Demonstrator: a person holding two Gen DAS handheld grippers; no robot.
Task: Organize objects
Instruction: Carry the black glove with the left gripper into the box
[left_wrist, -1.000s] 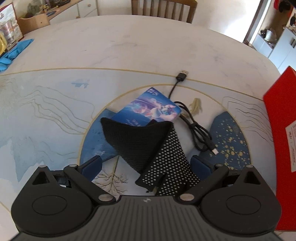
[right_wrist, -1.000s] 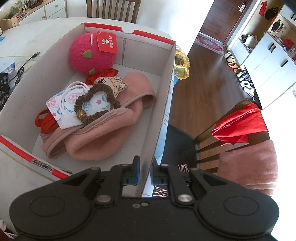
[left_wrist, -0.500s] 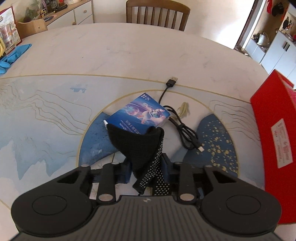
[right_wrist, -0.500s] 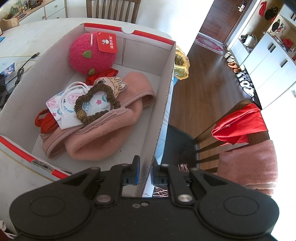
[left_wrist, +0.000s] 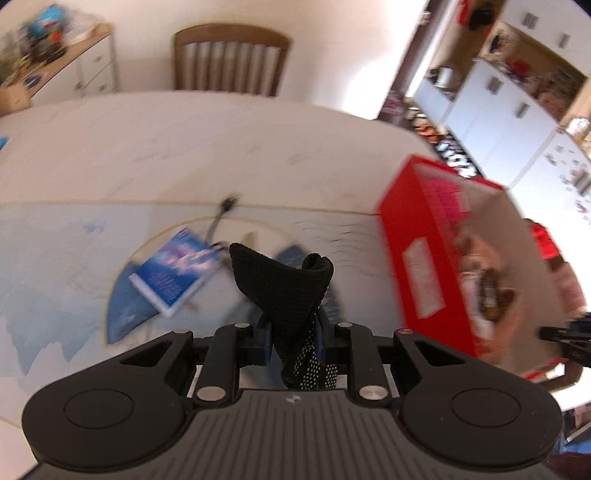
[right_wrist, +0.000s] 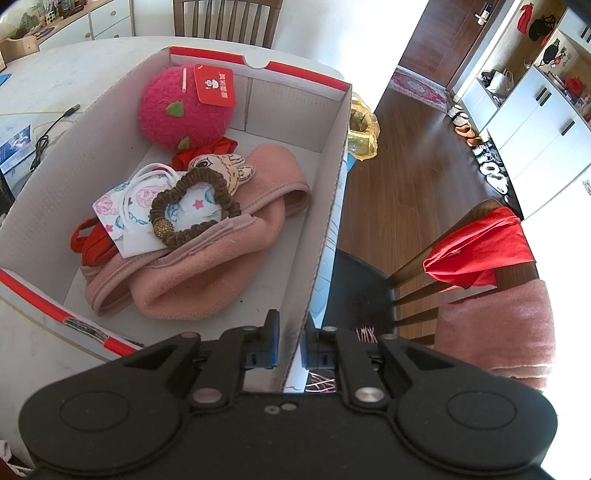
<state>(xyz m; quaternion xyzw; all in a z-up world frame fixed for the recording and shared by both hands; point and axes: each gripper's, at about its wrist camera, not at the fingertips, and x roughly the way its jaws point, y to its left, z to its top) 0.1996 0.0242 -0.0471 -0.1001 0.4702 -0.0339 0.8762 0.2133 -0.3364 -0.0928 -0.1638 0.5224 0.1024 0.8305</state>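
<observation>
My left claw (left_wrist: 293, 338) is closing on the black sock (left_wrist: 284, 284), held above the table (left_wrist: 184, 147); gripped near one end, it could slip before reaching the box (right_wrist: 325, 221), whose wall my right claw (right_wrist: 288, 349) clamps.

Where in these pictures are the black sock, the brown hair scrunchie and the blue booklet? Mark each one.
black sock (left_wrist: 280, 280), left wrist view, on its knitted body above the jaws.
brown hair scrunchie (right_wrist: 221, 192), right wrist view, on its upper right loop.
blue booklet (left_wrist: 177, 269), left wrist view, on its printed cover.
</observation>
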